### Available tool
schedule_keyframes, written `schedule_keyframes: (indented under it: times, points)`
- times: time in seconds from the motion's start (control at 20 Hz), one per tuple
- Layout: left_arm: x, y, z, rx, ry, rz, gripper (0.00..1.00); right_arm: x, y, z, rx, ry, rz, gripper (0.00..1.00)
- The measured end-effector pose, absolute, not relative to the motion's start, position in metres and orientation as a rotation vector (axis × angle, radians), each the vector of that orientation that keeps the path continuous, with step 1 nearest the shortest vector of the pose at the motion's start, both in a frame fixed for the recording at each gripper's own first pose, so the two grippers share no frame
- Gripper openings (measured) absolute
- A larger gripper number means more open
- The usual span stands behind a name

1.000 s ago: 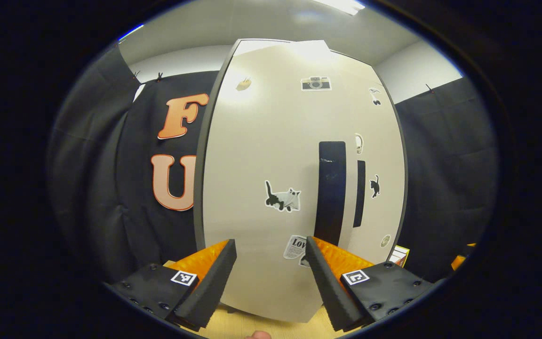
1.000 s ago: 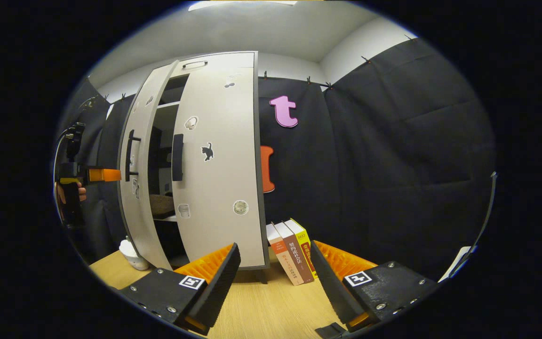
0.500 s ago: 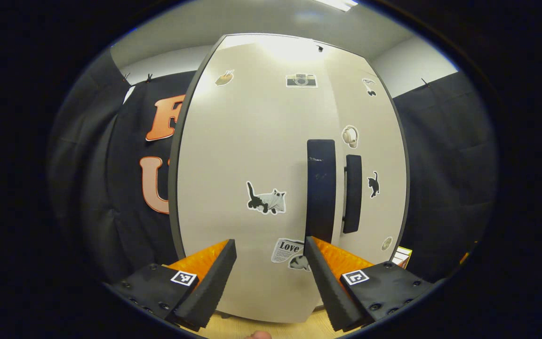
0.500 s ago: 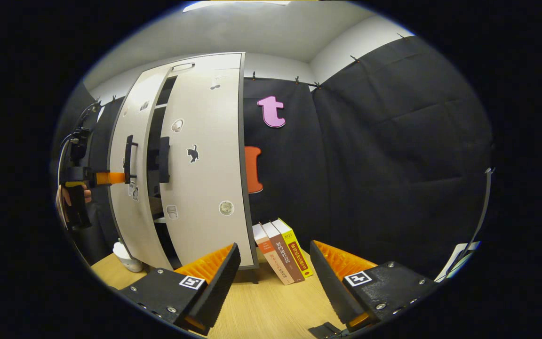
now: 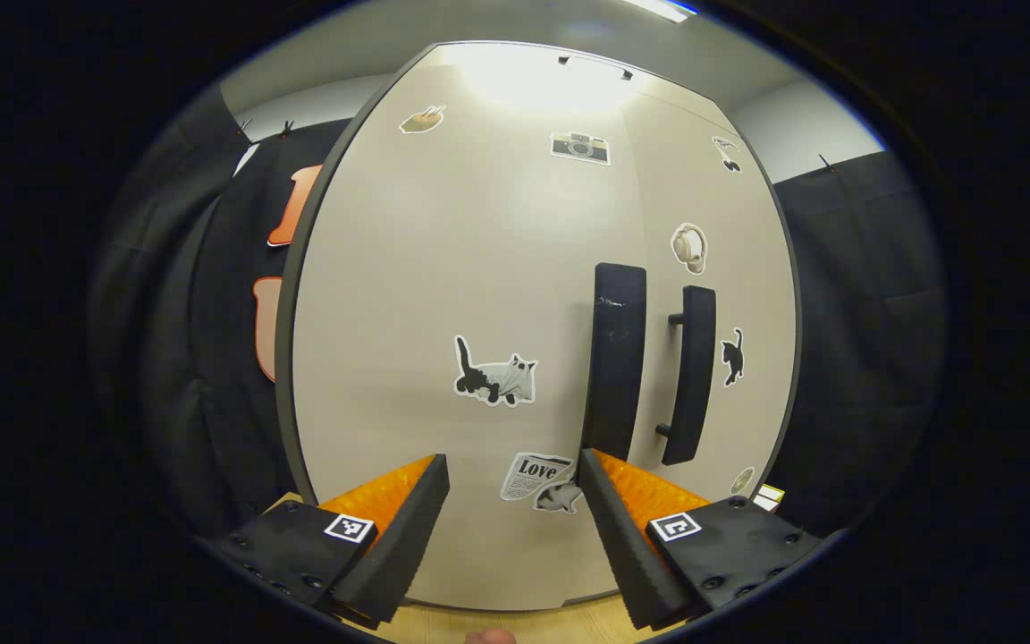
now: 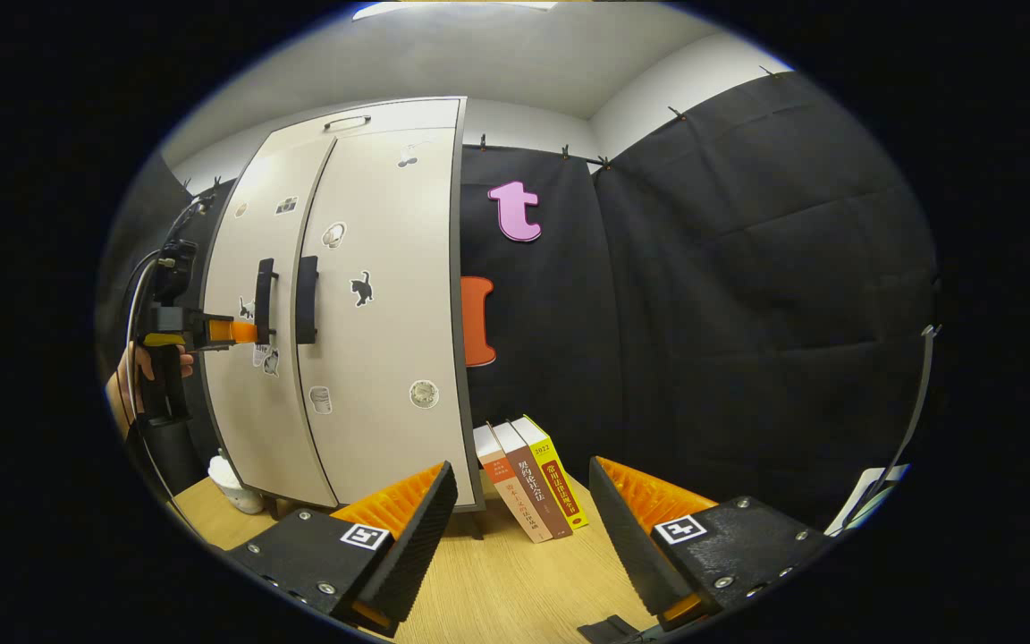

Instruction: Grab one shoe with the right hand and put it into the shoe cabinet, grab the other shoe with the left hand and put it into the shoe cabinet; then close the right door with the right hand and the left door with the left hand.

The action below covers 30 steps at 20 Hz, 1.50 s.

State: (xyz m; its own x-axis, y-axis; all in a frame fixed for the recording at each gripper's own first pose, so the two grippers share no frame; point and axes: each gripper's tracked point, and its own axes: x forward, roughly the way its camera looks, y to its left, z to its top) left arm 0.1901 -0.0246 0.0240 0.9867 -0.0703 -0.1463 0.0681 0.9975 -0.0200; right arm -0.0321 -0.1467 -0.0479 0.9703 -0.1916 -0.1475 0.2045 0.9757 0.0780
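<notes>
- Shoe cabinet (image 6: 363, 295) stood on the wooden counter (image 6: 497, 581) against the booth wall, both doors flush and shut, so no shoes could be seen
- Left door (image 5: 443, 295) carried a cat sticker (image 5: 494, 376), a camera sticker (image 5: 579, 147) and a newspaper sticker (image 5: 533, 474)
- Left gripper (image 5: 513, 528) was up close against the left door, its fingers spread apart and holding nothing, right beside the left black handle (image 5: 615, 358)
- In the right gripper view the left gripper (image 6: 233, 332) reached the handles, gripped by a hand (image 6: 153, 362)
- Right gripper (image 6: 522, 528) hung well back from the cabinet over the counter, fingers apart and empty
- Right door (image 6: 390, 295) bore a small black cat sticker (image 6: 360, 288)
- Three books (image 6: 528, 478) leaned just beside the cabinet's right side
</notes>
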Motion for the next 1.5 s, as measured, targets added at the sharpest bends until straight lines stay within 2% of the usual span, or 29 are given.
schedule_keyframes:
  times: [0.2, 0.5, 0.6, 0.85, 0.95, 1.0, 1.3, 1.5]
  points:
    - [0.19, -0.027, 0.023, -0.016, 0.146, -0.066, 0.99, -0.029, -0.146, -0.046, 0.069, 0.144, -0.185, 0.92]
    - [0.18, -0.022, 0.023, -0.047, 0.156, -0.063, 0.96, -0.024, -0.131, -0.036, 0.058, 0.133, -0.147, 0.92]
    - [0.162, -0.017, 0.03, -0.053, 0.139, -0.061, 0.94, -0.021, -0.122, -0.033, 0.067, 0.128, -0.124, 0.92]
    - [0.117, 0.0, 0.051, -0.024, 0.086, -0.031, 0.96, -0.011, -0.087, -0.027, 0.094, 0.116, -0.041, 0.92]
    - [0.094, 0.006, 0.054, -0.008, 0.075, -0.01, 0.94, -0.008, -0.072, -0.024, 0.106, 0.109, -0.006, 0.92]
    - [0.082, 0.008, 0.055, -0.004, 0.071, -0.002, 0.96, -0.007, -0.065, -0.024, 0.108, 0.107, 0.014, 0.92]
    - [0.018, 0.011, 0.041, 0.029, 0.057, 0.021, 0.96, -0.015, -0.036, -0.021, 0.113, 0.1, 0.096, 0.92]
    - [-0.012, 0.006, 0.018, -0.009, 0.078, 0.029, 0.97, -0.024, -0.036, -0.025, 0.123, 0.106, 0.094, 0.92]
